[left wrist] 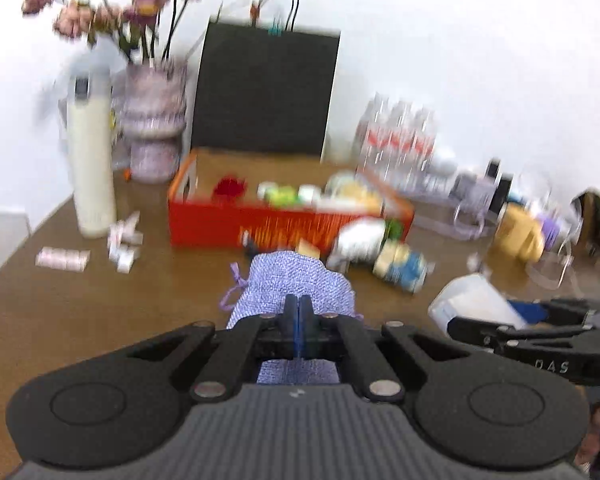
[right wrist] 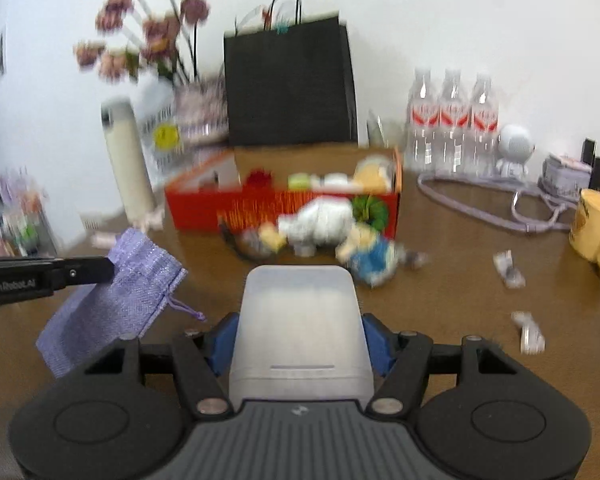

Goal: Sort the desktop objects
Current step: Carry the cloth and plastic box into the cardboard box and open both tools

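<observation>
Lilac pouch point(right wrist: 112, 304) hangs slantwise, pinched in left hand-held gripper point(left wrist: 298, 312); right hand-held gripper point(right wrist: 300, 340) clamps box point(right wrist: 300, 320).

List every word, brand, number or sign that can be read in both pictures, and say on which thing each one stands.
"GenRobot.AI": on the side of the left gripper, seen from the right wrist.
"DAS": on the side of the right gripper, seen from the left wrist; it may be part of a longer word.
Red labels on the water bottles: too blurred to read.
Print on the clear bottle with the yellow sticker: too blurred to read.
Pattern on the red box: no legible text.
</observation>
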Action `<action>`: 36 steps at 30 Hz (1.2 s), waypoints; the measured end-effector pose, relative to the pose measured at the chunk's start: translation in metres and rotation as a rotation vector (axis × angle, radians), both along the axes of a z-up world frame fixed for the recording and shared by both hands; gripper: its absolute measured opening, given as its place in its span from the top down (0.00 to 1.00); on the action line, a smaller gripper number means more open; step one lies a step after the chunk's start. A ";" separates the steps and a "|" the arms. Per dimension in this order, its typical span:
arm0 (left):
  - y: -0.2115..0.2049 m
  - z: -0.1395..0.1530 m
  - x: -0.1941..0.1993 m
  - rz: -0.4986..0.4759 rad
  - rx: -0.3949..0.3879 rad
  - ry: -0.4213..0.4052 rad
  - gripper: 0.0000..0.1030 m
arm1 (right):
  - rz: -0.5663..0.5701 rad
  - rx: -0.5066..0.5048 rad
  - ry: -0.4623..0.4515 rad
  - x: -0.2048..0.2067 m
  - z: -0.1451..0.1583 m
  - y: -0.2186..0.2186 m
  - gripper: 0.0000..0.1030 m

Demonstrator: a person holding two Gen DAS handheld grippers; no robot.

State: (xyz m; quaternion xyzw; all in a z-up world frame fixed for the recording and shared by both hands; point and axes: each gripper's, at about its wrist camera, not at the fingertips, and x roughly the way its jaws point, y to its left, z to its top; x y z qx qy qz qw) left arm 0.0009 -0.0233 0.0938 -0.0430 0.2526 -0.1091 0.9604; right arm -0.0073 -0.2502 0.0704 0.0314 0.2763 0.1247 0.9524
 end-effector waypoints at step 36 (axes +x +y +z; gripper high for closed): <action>0.045 -0.003 0.292 0.126 0.092 0.267 0.60 | 0.131 -0.086 0.264 0.324 -0.007 0.112 0.23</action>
